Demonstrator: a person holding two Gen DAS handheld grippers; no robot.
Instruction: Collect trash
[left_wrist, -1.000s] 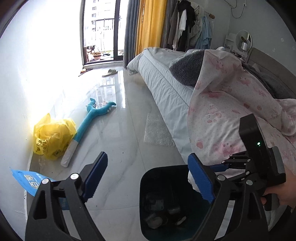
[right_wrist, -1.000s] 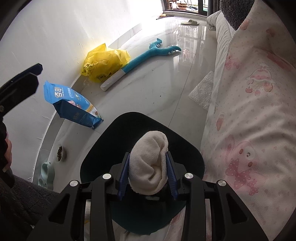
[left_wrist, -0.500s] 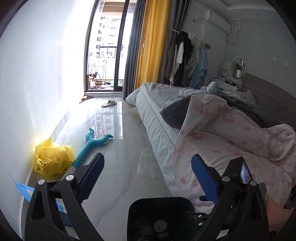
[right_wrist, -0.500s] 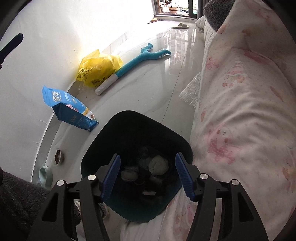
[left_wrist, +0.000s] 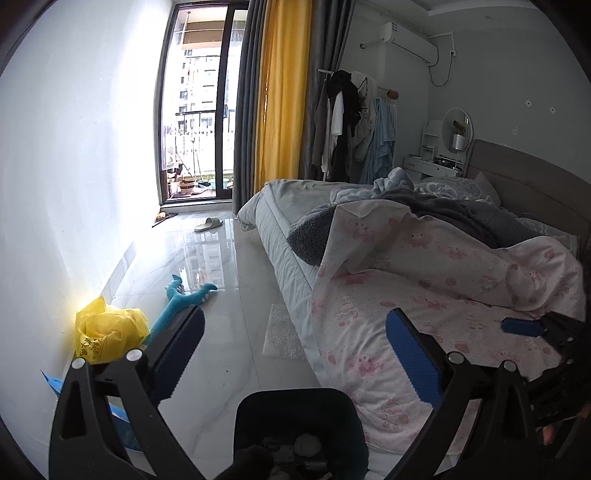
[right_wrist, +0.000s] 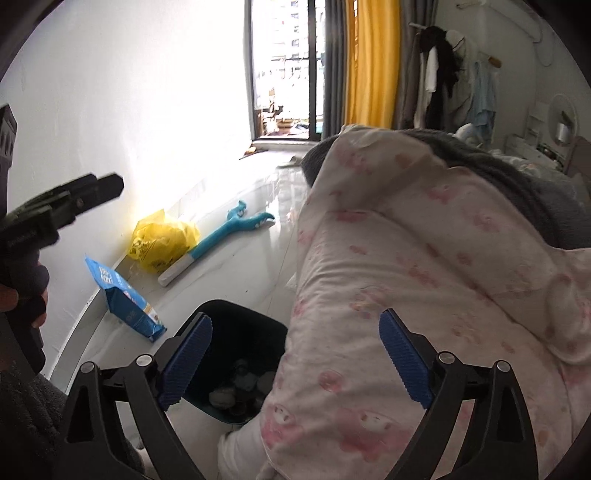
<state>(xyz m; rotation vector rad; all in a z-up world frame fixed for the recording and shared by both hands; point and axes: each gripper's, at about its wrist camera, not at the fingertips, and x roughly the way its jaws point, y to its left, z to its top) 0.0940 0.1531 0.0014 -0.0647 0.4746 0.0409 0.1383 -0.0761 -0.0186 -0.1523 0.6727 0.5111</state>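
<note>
Down beside the bed, the dark bin (right_wrist: 236, 354) already holds several crumpled pieces of trash (right_wrist: 240, 387), so part of the job looks done. Right gripper (right_wrist: 295, 365) is opening, jaws spreading wide with nothing between the blue pads, poised above the bin's edge and the pink quilt (right_wrist: 424, 295). Left gripper (left_wrist: 295, 358) is opening too, gaping and empty, aimed out over the floor. Left to collect, by my reading: the yellow bag (left_wrist: 107, 332) against the wall, the blue packet (right_wrist: 125, 299) near the bin, perhaps the bubble wrap (left_wrist: 282, 334) just beside the bed
</note>
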